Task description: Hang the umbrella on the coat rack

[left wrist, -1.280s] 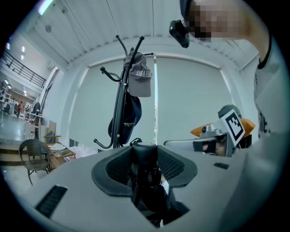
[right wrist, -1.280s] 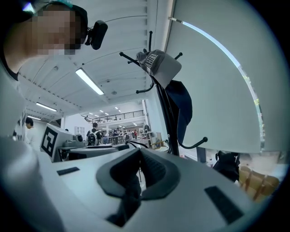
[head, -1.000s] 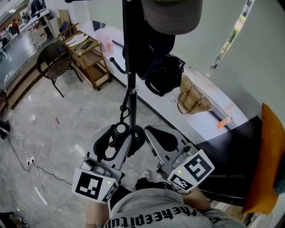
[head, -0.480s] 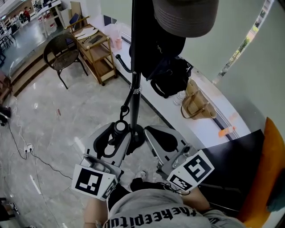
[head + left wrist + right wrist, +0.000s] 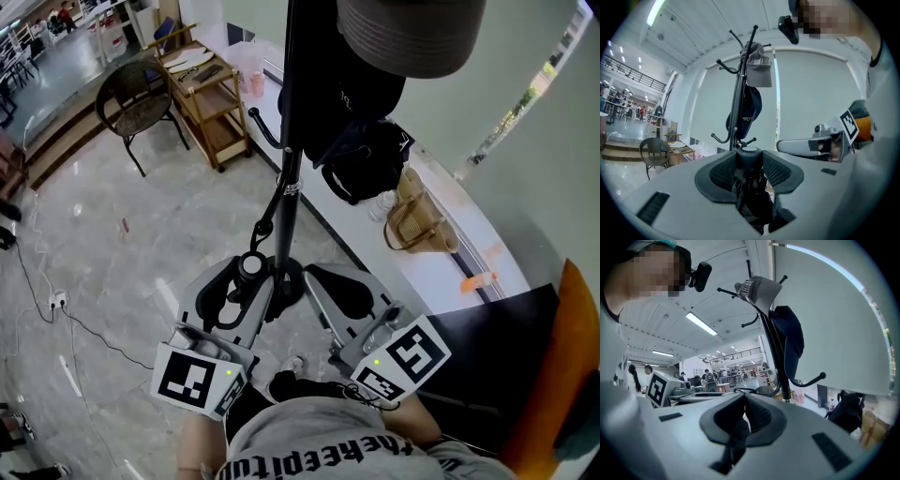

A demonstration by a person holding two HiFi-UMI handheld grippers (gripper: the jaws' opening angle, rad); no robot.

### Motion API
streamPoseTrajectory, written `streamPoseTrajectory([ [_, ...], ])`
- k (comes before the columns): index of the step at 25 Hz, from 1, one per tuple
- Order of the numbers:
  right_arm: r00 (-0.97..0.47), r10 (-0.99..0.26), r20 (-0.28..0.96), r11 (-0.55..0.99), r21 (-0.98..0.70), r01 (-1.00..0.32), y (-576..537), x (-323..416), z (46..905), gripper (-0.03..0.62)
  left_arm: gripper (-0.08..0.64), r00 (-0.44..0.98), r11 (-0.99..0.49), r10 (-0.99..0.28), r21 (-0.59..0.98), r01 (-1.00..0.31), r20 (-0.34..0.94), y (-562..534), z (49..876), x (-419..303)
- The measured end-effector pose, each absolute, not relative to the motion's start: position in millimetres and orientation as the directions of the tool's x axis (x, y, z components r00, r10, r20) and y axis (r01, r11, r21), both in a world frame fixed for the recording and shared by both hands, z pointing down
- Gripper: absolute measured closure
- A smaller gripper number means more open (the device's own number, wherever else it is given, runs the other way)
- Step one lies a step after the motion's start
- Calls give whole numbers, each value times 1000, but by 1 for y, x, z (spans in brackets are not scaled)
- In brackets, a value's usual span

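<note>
Head view: the left gripper [image 5: 249, 281] is clamping the folded black umbrella [image 5: 251, 266] near its knobbed end, just in front of the coat rack [image 5: 285, 178] pole. Likely faults: the pads are gripping one end only, so a swing may be working the umbrella loose. The knob is sitting close to the pole and may strike it. The upper pegs are carrying a grey cap [image 5: 412, 37] and a dark bag [image 5: 361, 155], which a careless lift could dislodge. Pose: both grippers are pointing level toward the rack, side by side. The right gripper [image 5: 315, 276] is resting with jaws together, holding nothing.
</note>
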State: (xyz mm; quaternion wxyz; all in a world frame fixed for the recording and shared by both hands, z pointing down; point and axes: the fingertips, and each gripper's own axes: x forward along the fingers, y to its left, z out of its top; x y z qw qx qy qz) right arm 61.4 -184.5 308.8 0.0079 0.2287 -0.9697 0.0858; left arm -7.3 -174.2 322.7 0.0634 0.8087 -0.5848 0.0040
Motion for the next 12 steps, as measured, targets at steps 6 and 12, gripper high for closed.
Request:
streamPoseTrajectory([
  [6,-898,-436,63,882,-168,-440,-186,60,310,580,376,303,-292,-948,105,-951,102,-178,329,-11],
  [12,-896,-439,70,879,-171,-444,-188,61,311,580,376,296,-283,-948,111,-953,116,-181,335,-14],
])
